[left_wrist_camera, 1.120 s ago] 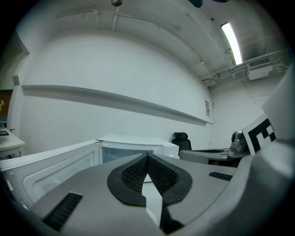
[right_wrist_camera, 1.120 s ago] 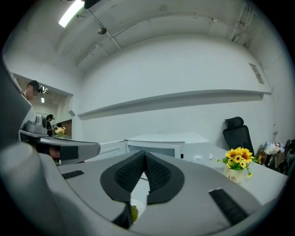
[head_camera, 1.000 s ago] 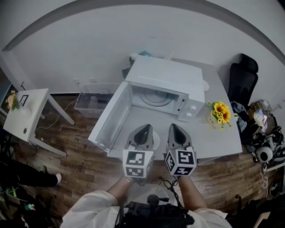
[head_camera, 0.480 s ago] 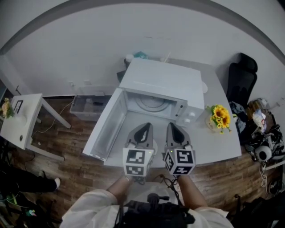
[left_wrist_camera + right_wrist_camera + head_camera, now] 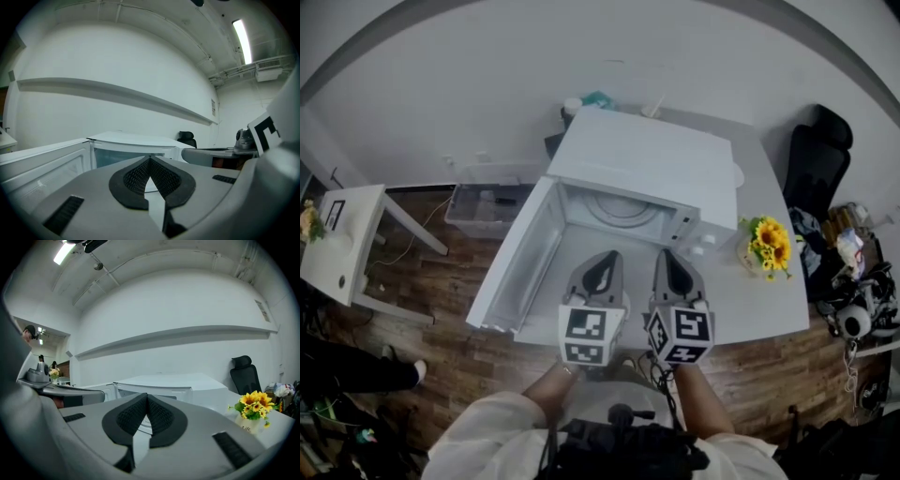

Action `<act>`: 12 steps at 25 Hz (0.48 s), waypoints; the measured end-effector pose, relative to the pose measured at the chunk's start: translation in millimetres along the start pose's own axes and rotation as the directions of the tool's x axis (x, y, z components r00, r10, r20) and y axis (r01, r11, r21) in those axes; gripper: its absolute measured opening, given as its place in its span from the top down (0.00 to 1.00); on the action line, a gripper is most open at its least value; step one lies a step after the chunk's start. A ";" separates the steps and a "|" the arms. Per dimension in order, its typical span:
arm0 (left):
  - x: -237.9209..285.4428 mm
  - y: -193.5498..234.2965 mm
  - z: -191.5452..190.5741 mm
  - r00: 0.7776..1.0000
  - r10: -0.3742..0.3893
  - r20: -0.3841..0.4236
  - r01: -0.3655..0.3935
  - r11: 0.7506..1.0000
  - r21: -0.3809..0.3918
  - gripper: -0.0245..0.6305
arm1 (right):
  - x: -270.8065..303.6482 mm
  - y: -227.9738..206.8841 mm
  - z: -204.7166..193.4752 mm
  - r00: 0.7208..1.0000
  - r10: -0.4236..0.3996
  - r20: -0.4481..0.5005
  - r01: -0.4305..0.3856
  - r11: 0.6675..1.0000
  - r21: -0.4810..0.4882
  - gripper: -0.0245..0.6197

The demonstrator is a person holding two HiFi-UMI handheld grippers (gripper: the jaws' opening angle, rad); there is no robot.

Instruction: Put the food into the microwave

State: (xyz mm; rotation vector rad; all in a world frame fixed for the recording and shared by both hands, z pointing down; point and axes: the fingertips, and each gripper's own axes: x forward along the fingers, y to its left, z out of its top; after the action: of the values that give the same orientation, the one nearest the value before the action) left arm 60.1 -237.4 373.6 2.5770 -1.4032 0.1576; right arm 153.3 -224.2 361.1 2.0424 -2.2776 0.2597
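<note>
The white microwave [image 5: 647,164] stands on the grey table [image 5: 759,300] with its door [image 5: 511,267] swung wide open to the left and its turntable cavity [image 5: 623,211] showing. My left gripper [image 5: 605,255] and right gripper [image 5: 667,253] hover side by side just in front of the opening, pointing at it. Both are shut, tips touching, with nothing visible between them. Past the left gripper [image 5: 150,158] tips a pale round dish edge [image 5: 151,185] shows on the table, mostly hidden. The right gripper [image 5: 146,394] faces the microwave [image 5: 164,383] too. No food is clearly visible.
A vase of sunflowers [image 5: 766,244] stands at the table's right, beside the microwave. A black office chair [image 5: 816,159] is behind it. Left of the open door are a clear plastic box [image 5: 483,206] on the floor and a small white side table [image 5: 347,244].
Both grippers have edged forward together toward the open microwave, still shut. The head view has shifted a little, so the microwave sits slightly higher in the frame.
</note>
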 end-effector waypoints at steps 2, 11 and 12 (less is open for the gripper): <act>2.4 -0.7 -3.8 1.000 0.009 -0.013 -0.009 1.000 -0.004 0.95 | 4.5 -1.8 -1.6 1.000 0.010 -0.007 -0.010 1.000 0.000 0.93; 14.3 4.8 -22.7 0.996 0.062 -0.070 -0.067 0.995 -0.068 0.95 | 24.9 -5.5 -12.2 0.995 0.082 -0.052 -0.083 0.997 -0.009 0.93; 14.3 6.1 -26.7 0.995 0.070 -0.077 -0.076 0.994 -0.076 0.95 | 26.3 -5.7 -15.1 0.994 0.090 -0.059 -0.090 0.996 -0.008 0.93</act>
State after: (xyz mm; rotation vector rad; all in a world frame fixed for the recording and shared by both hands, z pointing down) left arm 62.7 -246.2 403.1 2.4321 -1.4476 0.2025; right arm 155.2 -247.9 380.7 1.9037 -2.3340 0.3081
